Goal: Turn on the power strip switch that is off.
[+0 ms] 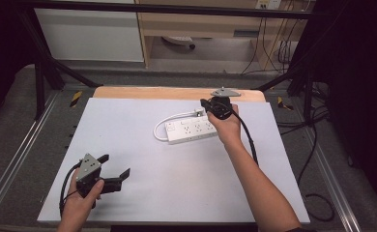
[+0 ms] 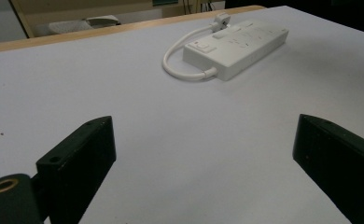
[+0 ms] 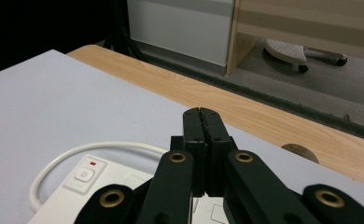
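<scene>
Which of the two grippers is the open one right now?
The left gripper, near the table's front left corner: its jaws stand wide apart over bare table. The right gripper, above the power strip, has its jaws pressed together with nothing between them.

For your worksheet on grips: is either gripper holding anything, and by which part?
Nothing is held. The left gripper is open above the table; the right gripper is shut with nothing between its jaws, above the power strip.

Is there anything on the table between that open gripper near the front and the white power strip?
Nothing visible. In the left gripper view, bare white table runs from the left gripper, jaws wide apart, to the power strip. The right gripper hovers at the strip's far end, beyond that path.
</scene>
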